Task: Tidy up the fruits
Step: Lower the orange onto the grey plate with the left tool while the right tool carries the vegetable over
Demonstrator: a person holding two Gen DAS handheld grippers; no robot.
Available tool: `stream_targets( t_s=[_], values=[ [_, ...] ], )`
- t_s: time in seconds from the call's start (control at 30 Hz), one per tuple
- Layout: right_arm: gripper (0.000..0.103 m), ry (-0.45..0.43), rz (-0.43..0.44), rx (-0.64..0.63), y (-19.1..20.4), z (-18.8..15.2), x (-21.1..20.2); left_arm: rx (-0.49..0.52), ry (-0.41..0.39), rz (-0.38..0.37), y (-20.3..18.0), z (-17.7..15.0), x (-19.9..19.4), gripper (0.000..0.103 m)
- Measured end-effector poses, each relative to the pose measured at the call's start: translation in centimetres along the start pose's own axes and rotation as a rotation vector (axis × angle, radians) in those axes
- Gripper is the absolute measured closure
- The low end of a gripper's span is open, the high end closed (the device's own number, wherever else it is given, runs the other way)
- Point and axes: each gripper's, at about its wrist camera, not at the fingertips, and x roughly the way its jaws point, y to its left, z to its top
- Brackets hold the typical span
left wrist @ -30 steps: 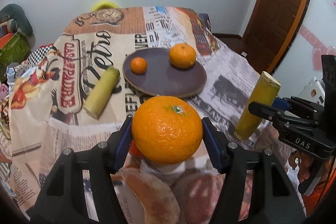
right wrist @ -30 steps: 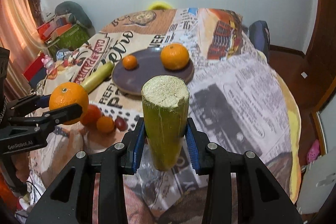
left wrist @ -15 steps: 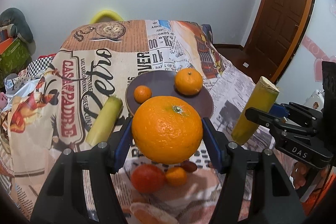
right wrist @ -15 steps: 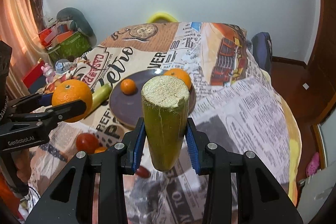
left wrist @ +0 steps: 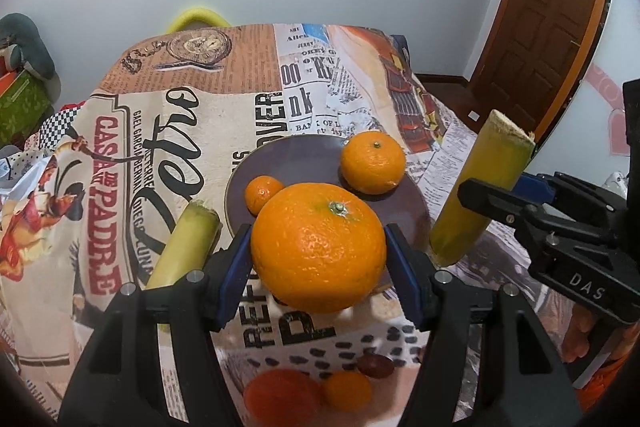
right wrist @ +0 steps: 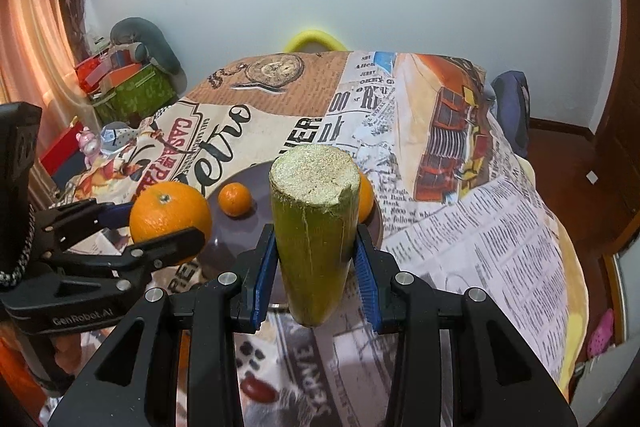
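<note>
My left gripper (left wrist: 318, 259) is shut on a large orange (left wrist: 318, 247) and holds it above the near edge of a dark round plate (left wrist: 304, 155). The plate carries a medium orange (left wrist: 372, 163) and a small mandarin (left wrist: 262, 193). My right gripper (right wrist: 316, 267) is shut on an upright green sugarcane piece (right wrist: 314, 227), held to the right of the plate; it also shows in the left wrist view (left wrist: 476, 191). A second cane piece (left wrist: 184, 247) lies on the cloth left of the plate.
A printed cloth (left wrist: 192, 115) covers the table. A red fruit (left wrist: 282, 397), a small orange fruit (left wrist: 346, 391) and a dark date-like fruit (left wrist: 374, 365) lie near the front edge. Boxes and a grey cushion (right wrist: 140, 67) stand at the left, a wooden door (left wrist: 552, 7) at the right.
Both grippers have risen and moved forward toward the plate with their loads. The fruits near the front edge now lie well below the left gripper.
</note>
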Motion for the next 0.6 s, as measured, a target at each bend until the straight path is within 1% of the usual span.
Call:
stream_targets(
  t_s=[0.17,0.47,0.6],
  values=[
    [0.069,0.013,0.013,-0.002,-0.2,0.4,1.5,-0.003,0.021,0.0,1.0,0.4,1.6,0.039],
    [0.069,0.047,0.034,-0.017,0.1,0.7,4.1,0.021,0.088,0.0,1.5,0.7,4.5,0.039],
    [0.069,0.048,0.042,-0.005,-0.1,0.7,4.7,0.01,0.104,-0.015,1.9,0.5,5.3,0.039]
  ],
)
